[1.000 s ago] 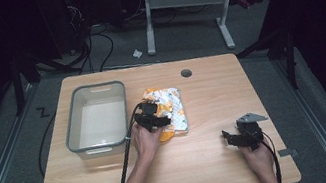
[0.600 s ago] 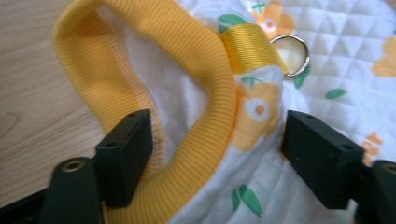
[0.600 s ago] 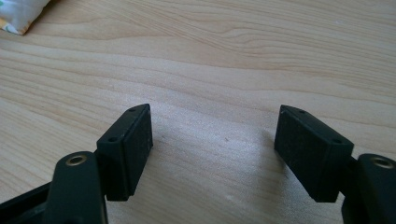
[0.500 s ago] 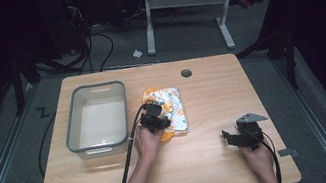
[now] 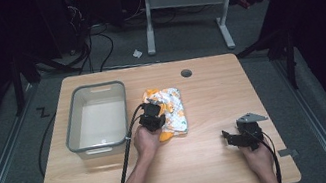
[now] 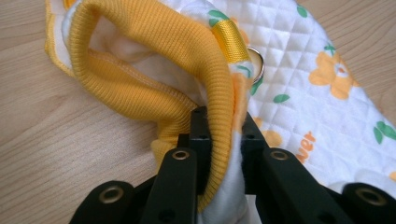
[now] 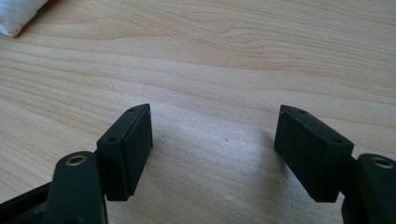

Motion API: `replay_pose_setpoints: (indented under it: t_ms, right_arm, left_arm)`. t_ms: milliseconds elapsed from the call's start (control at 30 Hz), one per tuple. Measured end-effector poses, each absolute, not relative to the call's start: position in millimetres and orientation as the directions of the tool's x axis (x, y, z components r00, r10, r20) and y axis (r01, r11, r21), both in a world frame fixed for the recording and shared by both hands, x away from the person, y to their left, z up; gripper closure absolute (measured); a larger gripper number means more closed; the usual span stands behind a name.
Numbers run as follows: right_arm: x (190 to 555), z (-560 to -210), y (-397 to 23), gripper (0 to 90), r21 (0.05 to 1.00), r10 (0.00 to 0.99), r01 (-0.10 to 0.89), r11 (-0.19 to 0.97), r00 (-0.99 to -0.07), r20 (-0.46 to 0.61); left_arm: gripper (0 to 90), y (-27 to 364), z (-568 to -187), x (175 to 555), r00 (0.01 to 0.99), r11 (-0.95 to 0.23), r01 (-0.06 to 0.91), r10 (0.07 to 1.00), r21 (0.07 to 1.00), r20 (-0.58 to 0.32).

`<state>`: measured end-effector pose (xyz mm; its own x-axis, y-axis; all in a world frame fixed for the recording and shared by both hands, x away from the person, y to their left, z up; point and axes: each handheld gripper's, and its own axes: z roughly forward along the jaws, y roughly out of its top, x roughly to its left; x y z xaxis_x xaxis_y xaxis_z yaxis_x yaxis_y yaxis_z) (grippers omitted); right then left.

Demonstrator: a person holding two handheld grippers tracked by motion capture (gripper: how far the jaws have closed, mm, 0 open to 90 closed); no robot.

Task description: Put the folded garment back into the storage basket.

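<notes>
Wooden table [image 5: 204,165], dark room. We have the left gripper [image 6: 219,140] newly pinching garment [image 5: 172,110] cuff right of bin [image 5: 97,118]; lift looks next. Right gripper [image 7: 212,149] spread, idle near-right.

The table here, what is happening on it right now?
A person works at a wooden table with a gripper in each hand. The left gripper is shut on the yellow ribbed edge of a quilted garment with an orange flower print, which lies beside a grey plastic bin. The right gripper is open over bare wood, holding nothing.
</notes>
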<state>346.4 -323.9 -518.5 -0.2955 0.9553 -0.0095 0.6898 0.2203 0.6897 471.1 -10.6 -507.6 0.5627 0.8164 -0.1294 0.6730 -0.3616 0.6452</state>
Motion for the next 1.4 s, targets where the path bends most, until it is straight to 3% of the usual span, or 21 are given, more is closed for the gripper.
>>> replay_pose_setpoints:
  t_ms: [667,1400]
  right_arm:
    - [346.5,-518.5,-324.0,28.2,0.690,0.955,0.690,0.220,-0.295,-0.009]
    - [346.4,-518.4,-324.4,28.2,0.690,0.955,0.689,0.222,-0.297,-0.010]
  left_arm:
    - [82.9,0.6,-461.4,449.3,0.631,-0.301,0.594,0.750,0.746,-0.200]
    - [82.9,11.0,-412.5,430.0,0.685,-0.297,0.532,0.702,0.793,-0.197]
